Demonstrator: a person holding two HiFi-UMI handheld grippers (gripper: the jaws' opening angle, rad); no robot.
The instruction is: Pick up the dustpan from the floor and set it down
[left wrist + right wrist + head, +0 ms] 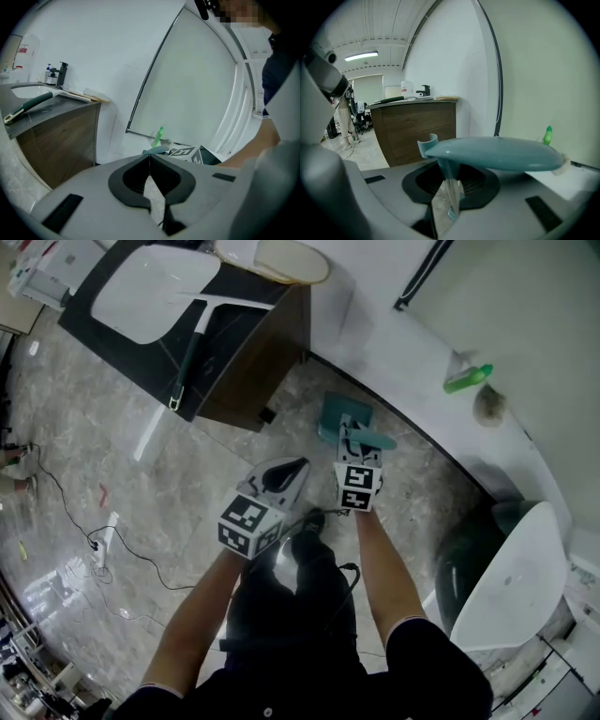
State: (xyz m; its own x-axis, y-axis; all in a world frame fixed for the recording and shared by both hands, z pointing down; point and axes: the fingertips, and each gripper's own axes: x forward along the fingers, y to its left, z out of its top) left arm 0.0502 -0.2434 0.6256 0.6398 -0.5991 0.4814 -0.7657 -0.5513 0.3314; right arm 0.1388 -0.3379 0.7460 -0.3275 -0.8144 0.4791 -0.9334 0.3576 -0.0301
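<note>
**A:** Left side of your room?
**B:** Grey marbled floor (pixel 112 446), power strip (pixel 103 546) on it, then a dark counter (pixel 246 334) with a white sink (pixel 141 292).
**A:** Your grippers?
**B:** Your left gripper (pixel 298 466) has its jaws pressed together, nothing between them. Your right gripper (pixel 356 434) pinches the teal dustpan (pixel 339 412) by its handle, over the floor beside the white curved ledge (pixel 412 390) with a green bottle (pixel 467 379).

The dustpan (pixel 497 153) is pale teal blue. The right gripper (pixel 449 187) and left gripper (pixel 150 161) are light grey with black-lined jaws, and both are patterned with black-and-white squares (crispest in the head view). The floor (pixel 112 465) is glossy grey marble with pale veining. The bench (pixel 262 362) has brown wood-grain sides under a black top, and the bottle (pixel 467 379) is bright green.
</note>
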